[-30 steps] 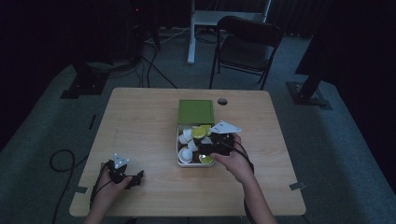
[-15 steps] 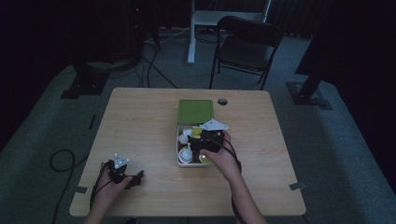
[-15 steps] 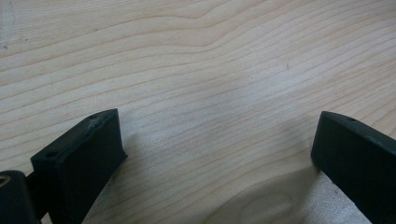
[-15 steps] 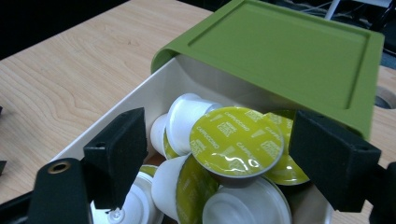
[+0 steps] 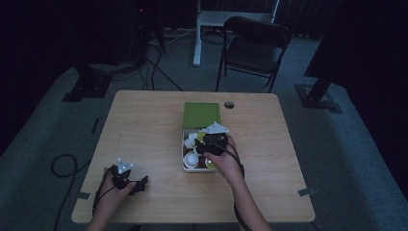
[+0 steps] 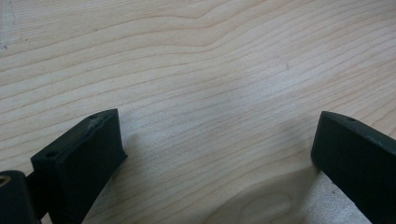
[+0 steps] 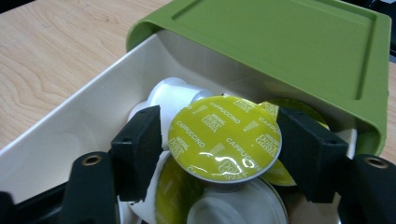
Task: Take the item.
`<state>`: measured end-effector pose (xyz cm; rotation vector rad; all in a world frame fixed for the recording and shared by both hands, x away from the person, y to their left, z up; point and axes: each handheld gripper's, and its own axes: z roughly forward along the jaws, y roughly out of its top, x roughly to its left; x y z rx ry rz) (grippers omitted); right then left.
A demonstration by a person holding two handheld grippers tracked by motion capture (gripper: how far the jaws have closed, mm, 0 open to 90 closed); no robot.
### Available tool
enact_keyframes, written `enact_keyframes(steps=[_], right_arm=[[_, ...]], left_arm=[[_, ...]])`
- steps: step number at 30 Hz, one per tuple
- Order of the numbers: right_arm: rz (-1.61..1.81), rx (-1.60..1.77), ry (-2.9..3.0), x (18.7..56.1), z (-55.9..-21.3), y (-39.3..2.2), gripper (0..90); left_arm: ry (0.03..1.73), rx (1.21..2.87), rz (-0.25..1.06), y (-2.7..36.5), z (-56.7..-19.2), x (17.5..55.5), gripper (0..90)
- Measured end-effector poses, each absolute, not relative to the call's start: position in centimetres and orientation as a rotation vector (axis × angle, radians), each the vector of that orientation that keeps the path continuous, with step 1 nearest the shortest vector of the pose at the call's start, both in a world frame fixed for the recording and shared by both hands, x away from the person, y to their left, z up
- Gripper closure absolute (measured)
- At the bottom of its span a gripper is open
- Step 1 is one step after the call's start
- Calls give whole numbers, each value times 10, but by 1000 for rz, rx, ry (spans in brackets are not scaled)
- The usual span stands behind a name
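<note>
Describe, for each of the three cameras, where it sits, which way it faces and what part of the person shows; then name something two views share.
High view: above the person's side, looking forward and down on the table; both forearms and hands show.
Left gripper view: on the left claw, facing bare tabletop between open jaws.
Right gripper view: on the right claw, facing into the white box; its jaws, which have just been closing, flank a yellow cappuccino capsule.
Shared: the green lid appears in the high and right gripper views.

Capsule (image 7: pixel 225 140): yellow-green foil top, white lettering, white body. Box (image 7: pixel 70 135): white, with green lid (image 7: pixel 280 42). Surface (image 6: pixel 210 70): pale wood grain. Right tool (image 7: pixel 219 149): black. Chair (image 5: pixel 255 43): dark.
</note>
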<state>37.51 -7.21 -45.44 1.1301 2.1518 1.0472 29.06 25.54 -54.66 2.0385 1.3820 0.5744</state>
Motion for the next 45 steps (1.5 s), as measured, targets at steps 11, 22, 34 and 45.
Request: enact_keyframes(steps=[11,22,34,45], right_arm=[[995,1118,2177,378,-455,-72,370],[1013,1114,2207,377,-451,-75,376],[1075,1089,2211,370,-437,-78,377],[1110,1085,2173,364,-425,-88,377]], left_arm=[[1382,2038,575,255,-547,291,24],[1383,2038,573,255,-547,291,24],[1382,2038,574,255,-547,291,24],[1383,2037,575,255,-547,291,24]])
